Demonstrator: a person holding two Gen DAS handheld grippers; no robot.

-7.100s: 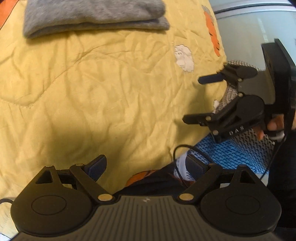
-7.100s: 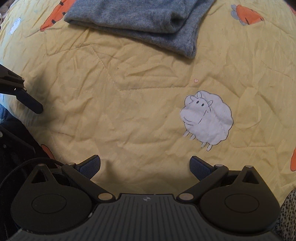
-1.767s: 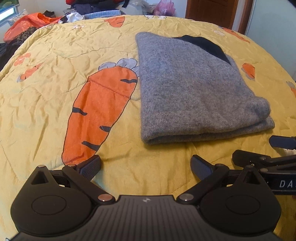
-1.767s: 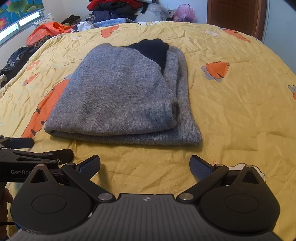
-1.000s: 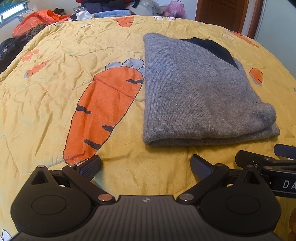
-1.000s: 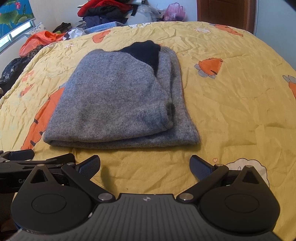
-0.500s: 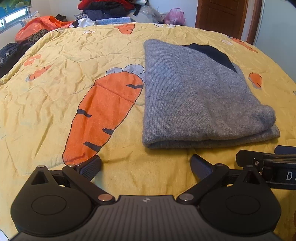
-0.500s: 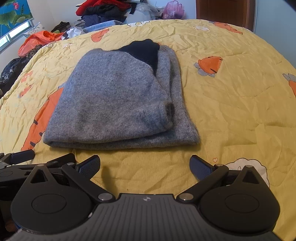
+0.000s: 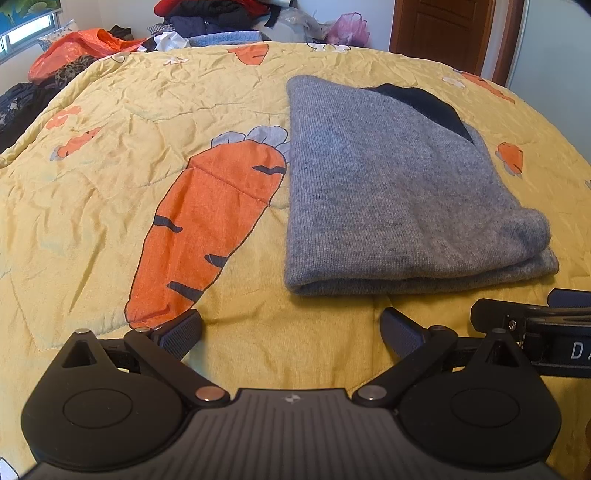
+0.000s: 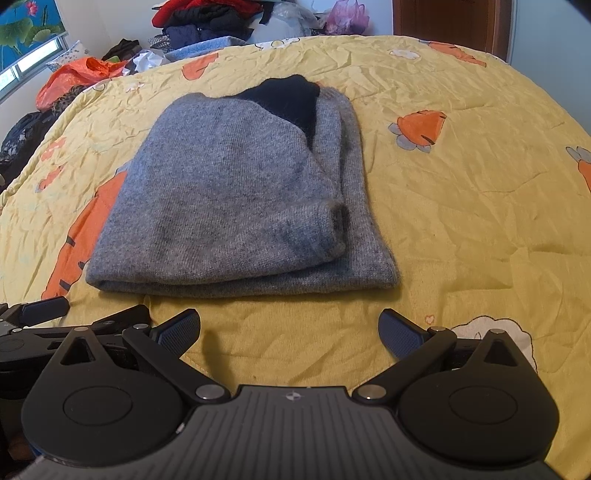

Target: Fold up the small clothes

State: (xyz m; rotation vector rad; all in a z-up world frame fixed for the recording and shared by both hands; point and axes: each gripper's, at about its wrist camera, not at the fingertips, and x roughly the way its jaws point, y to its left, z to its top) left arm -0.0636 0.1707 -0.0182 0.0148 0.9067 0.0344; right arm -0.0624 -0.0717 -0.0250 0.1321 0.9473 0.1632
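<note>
sweater (image 9: 399,199), grey with a dark patch at its far end, lies folded in a flat bundle on the yellow carrot-print quilt (image 9: 110,206) of the bed, its near folded edge just ahead of both tools. left gripper (image 9: 291,328) and right gripper (image 10: 290,330) hover side by side above the quilt, fingers spread wide apart and holding nothing. a heap of clothes (image 10: 207,18) sits beyond the far edge of the bed.

We find the folded sweater (image 9: 399,192) lying mid-quilt (image 9: 92,192). Both grippers, left (image 9: 290,330) and right (image 10: 290,330), sit side by side near the quilt's front edge; clothes pile (image 10: 207,18) beyond its far edge.
</note>
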